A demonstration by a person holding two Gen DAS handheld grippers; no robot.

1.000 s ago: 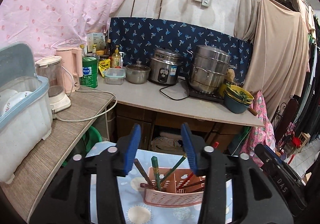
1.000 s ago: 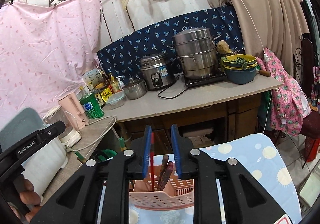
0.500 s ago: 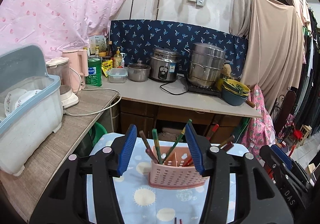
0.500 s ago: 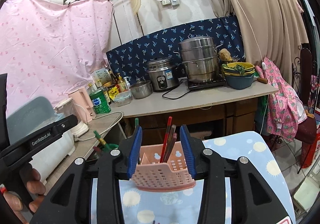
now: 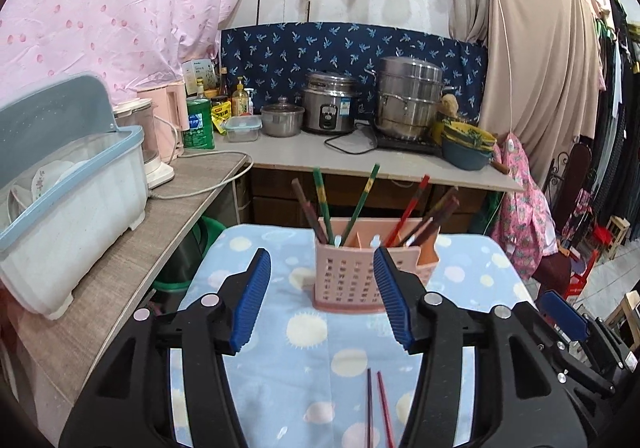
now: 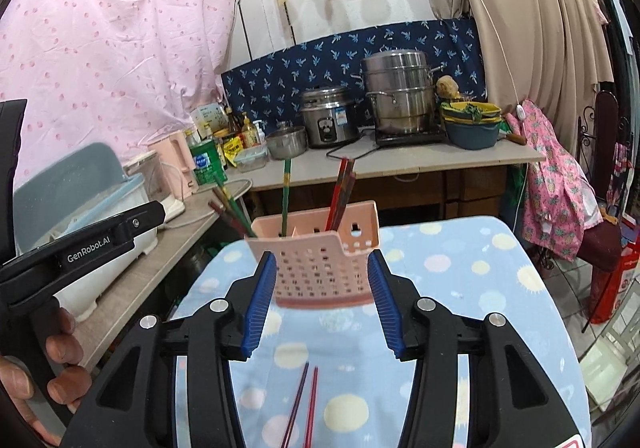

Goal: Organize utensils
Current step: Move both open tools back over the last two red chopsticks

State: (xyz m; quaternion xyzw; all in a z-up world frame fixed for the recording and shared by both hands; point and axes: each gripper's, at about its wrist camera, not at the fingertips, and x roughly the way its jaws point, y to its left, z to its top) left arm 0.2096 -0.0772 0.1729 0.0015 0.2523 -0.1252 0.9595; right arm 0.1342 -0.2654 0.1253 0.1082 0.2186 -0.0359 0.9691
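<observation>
Left gripper [image 5: 325,302], jaws just opening, stands open and empty. Pink utensil holder [image 5: 352,272] (chopsticks upright inside) stands on the dotted blue cloth [image 5: 304,360]; two loose chopsticks [image 5: 376,408] lie nearer. Right gripper [image 6: 322,304], jaws likewise just opening, stands open short of the holder, gripping nothing.

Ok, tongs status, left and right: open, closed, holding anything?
Left tongs: open, have just been opening, nothing held, short of the pink holder.
Right tongs: open, have just been opening, nothing held.
</observation>
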